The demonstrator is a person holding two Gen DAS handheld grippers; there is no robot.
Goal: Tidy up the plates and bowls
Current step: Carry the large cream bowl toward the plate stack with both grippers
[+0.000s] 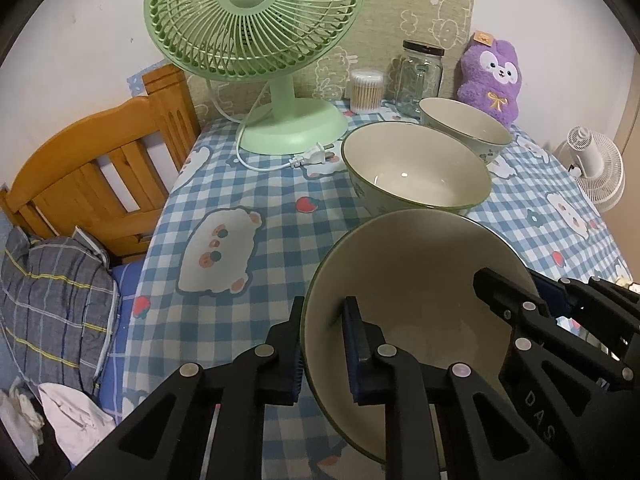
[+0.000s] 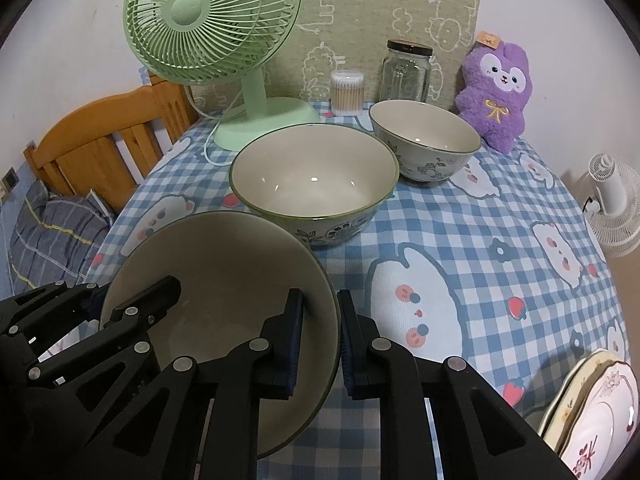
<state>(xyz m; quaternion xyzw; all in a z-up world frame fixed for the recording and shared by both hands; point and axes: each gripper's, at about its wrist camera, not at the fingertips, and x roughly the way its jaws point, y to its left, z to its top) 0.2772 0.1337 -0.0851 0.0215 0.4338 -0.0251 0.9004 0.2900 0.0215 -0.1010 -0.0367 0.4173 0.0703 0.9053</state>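
Both grippers hold one large cream bowl with a green rim (image 1: 420,280) (image 2: 224,272) just above the table's near edge. My left gripper (image 1: 324,344) is shut on its left rim, one finger inside and one outside. My right gripper (image 2: 320,340) is shut on its right rim the same way. Each gripper shows in the other's view, the right one (image 1: 532,320) and the left one (image 2: 120,320). A second large bowl (image 1: 416,168) (image 2: 316,180) stands just behind it. A smaller flowered bowl (image 1: 464,124) (image 2: 424,140) stands further back.
A green desk fan (image 1: 256,40) (image 2: 212,24) with its loose plug (image 1: 316,156), a cotton swab tub (image 2: 346,92), a glass jar (image 2: 406,72) and a purple plush (image 2: 496,92) line the back. Stacked flowered plates (image 2: 600,408) sit at the near right. A wooden headboard (image 1: 100,168) stands to the left.
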